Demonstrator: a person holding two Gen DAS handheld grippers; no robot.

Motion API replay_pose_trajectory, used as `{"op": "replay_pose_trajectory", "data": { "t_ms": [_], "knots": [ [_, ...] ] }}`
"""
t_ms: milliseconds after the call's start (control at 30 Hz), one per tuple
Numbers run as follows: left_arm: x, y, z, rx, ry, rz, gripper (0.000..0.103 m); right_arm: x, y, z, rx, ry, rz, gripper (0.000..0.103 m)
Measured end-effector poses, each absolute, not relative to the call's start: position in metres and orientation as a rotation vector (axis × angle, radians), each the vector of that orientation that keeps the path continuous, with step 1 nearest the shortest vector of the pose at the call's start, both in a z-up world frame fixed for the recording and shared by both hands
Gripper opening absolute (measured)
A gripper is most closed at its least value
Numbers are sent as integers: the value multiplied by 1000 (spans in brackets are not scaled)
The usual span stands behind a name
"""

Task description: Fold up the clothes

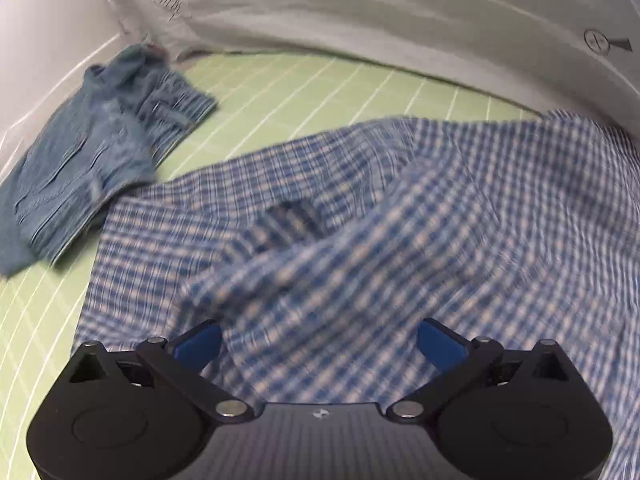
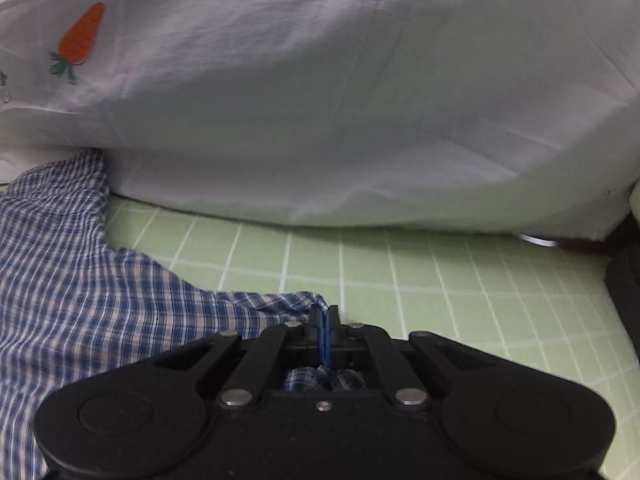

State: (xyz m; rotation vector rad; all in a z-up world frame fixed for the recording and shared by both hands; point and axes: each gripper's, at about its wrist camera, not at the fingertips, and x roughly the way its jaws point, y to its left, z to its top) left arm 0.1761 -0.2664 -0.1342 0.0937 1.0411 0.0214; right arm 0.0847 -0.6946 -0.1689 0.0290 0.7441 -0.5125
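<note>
Pinching checked shirt point(image 2: 100, 292) edge in closed right gripper point(image 2: 324, 320) jaws, left gripper point(image 1: 320, 344) jaws wide, empty

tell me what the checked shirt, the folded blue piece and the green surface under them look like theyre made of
Checked shirt: thin woven cloth, likely cotton, matte; it drapes in soft creases and bunches in the right gripper.
Folded blue piece: looks like denim, with a faded wash and visible seam stitching.
Green surface: a cloth sheet with a white grid, probably printed, matte; fibre unclear.
</note>
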Motion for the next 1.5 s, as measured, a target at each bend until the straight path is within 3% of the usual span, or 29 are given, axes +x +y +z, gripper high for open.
{"op": "replay_pose_trajectory", "data": {
  "t_ms": [233,300,333,367,533,733,967,1100,1333,1500],
  "knots": [
    [209,-279,-133,53,1059,10,103,105,-706,-163,11,767,-513,4],
    [202,-272,-126,46,1050,-11,103,105,-709,-159,15,767,-514,24],
    [195,-268,-121,43,1043,-24,103,91,-705,-153,33,760,-516,42],
    [189,-263,-115,39,1036,-37,103,72,-697,-147,49,761,-518,53],
    [135,-234,-93,79,1046,-50,103,-28,-657,-124,136,774,-526,64],
    [52,-189,-86,117,1110,-62,103,-163,-580,-129,275,894,-512,65],
    [-30,-141,-95,132,1167,-77,103,-259,-499,-146,305,974,-494,65],
    [-62,-116,-97,153,1188,-77,103,-292,-476,-148,288,1017,-496,67],
    [-78,-67,-88,124,1152,5,103,-322,-463,-144,332,1017,-537,82],
    [-63,-43,-91,99,1146,25,102,-316,-474,-143,388,988,-574,82]
  ]
}}
